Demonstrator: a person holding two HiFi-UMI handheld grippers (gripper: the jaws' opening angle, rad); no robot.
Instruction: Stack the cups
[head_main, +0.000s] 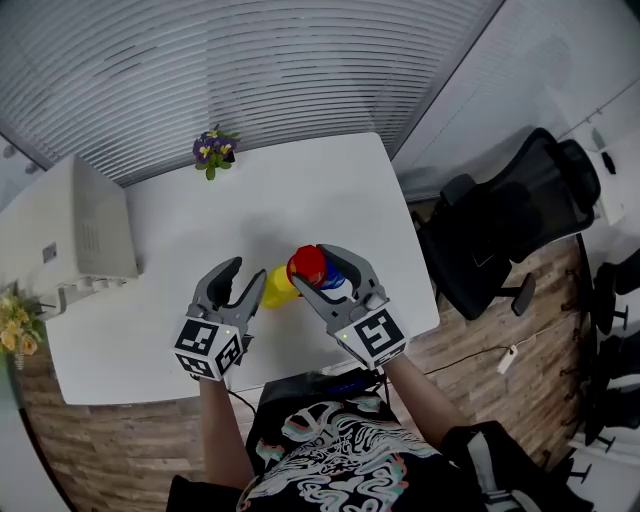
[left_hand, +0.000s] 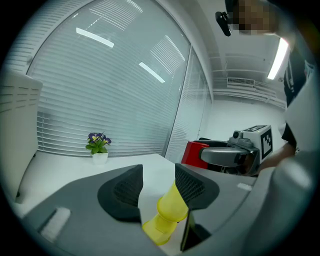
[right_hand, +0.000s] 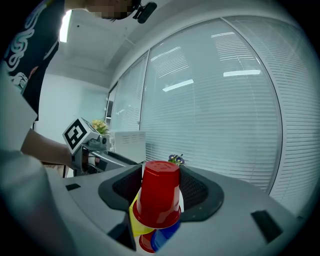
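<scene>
– Two grips to mind: our right tongs (right_hand: 161, 188) clamp the red cup (right_hand: 159, 202), near right on the desk (head_main: 300, 190).
– Our left tongs (left_hand: 157, 184) stand open round the tilted yellow cup (left_hand: 172, 207); we'd square it, then close gently.

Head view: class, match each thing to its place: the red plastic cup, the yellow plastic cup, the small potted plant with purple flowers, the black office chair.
Things:
1. red plastic cup
2. yellow plastic cup
3. small potted plant with purple flowers
4. black office chair

Places:
A. on the floor, right of the white table
B. at the table's far edge
C. upside down between the right gripper's jaws
D. lying on its side by the left gripper's jaws

Pairs: 1-C, 2-D, 3-B, 4-A.
</scene>
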